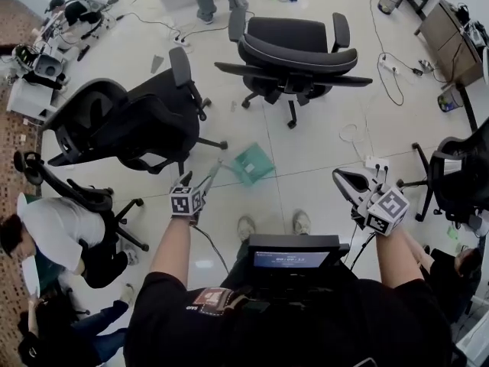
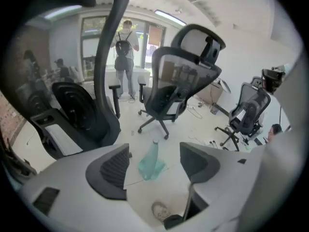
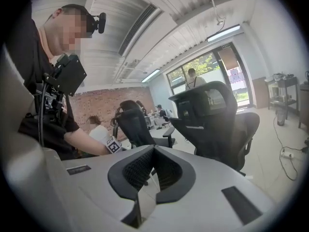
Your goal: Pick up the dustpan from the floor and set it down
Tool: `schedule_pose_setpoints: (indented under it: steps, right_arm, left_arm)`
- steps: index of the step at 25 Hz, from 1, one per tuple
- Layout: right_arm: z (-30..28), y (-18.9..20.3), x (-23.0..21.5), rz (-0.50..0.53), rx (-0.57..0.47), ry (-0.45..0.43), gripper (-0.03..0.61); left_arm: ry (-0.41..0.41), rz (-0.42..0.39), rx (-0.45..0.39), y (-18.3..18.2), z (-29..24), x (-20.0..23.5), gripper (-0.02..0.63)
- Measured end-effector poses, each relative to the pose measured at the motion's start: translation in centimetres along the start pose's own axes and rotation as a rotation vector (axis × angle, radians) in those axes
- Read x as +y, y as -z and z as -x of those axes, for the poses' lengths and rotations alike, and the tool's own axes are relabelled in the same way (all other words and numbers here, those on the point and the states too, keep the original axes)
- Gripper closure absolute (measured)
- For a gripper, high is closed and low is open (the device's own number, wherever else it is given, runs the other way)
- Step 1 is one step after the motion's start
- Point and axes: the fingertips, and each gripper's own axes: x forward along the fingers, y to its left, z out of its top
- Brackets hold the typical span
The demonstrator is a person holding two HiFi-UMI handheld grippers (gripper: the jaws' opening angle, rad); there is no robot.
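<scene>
Your left gripper (image 1: 197, 183) is released: in the left gripper view its two dark pads stand wide apart and grip nothing. Between them, but far below on the floor, you see the teal plastic dustpan (image 2: 151, 162). It touches neither gripper.

In the head view the dustpan lies on the white tiled floor (image 1: 321, 140), a little far and right of your left gripper and just far of your two light shoes (image 1: 246, 226). A black mesh office chair (image 1: 130, 121) stands at its left and another black office chair (image 1: 294, 48) stands farther away.

The left gripper is clearly the nearer one, and it already looks down at the dustpan. The right gripper (image 3: 153, 149) is held well to the right, its pads are clenched together with nothing in them, and it looks across the room.

The long axis seems to run away from you, with the narrow end on the far side. In the head view I cannot make out the handle, nor whether the pan lies flat or tilted.
</scene>
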Motion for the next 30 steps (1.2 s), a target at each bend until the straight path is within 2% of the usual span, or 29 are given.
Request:
schedule_pose_setpoints:
  steps: [3, 6, 10, 14, 17, 20, 23, 27, 30]
  right_arm:
    - [3.7, -3.0, 2.0, 0.021, -0.038, -0.039, 0.569]
    - [7.0, -4.8, 4.6, 0.053, -0.082, -0.113, 0.569]
    - [11.5, -5.6, 7.2, 0.075, -0.099, -0.223, 0.569]
    - [14.0, -5.7, 10.3, 0.106, -0.141, -0.271, 0.569]
    - [15.2, -4.6, 16.0, 0.155, -0.169, -0.302, 0.569]
    - [17.6, -2.9, 22.8, 0.201, -0.182, -0.300, 0.569]
    - [20.4, -1.5, 30.0, 0.220, -0.209, -0.240, 0.569]
    - [22.8, 3.4, 40.8, 0.205, -0.209, -0.156, 0.569]
    - [24.5, 7.1, 47.4, 0.173, -0.175, -0.111, 0.569]
  left_arm:
    - [0.037, 0.070, -0.154, -1.6, 8.2, -4.7, 0.291]
    - [0.104, 0.134, -0.332, -2.9, 16.3, -10.4, 0.374]
    - [0.108, 0.132, -0.515, -3.7, 26.2, -18.9, 0.463]
    - [0.161, 0.096, -0.668, -1.2, 33.3, -25.0, 0.542]
    - [0.183, 0.082, -0.715, 3.0, 37.5, -26.1, 0.603]
    - [0.262, 0.097, -0.774, 7.6, 42.5, -26.2, 0.604]
    - [0.359, 0.065, -0.809, 12.2, 47.9, -26.1, 0.604]
    - [0.467, 0.050, -0.778, 20.9, 54.1, -25.1, 0.604]
    - [0.491, 0.028, -0.747, 26.7, 57.5, -24.3, 0.604]
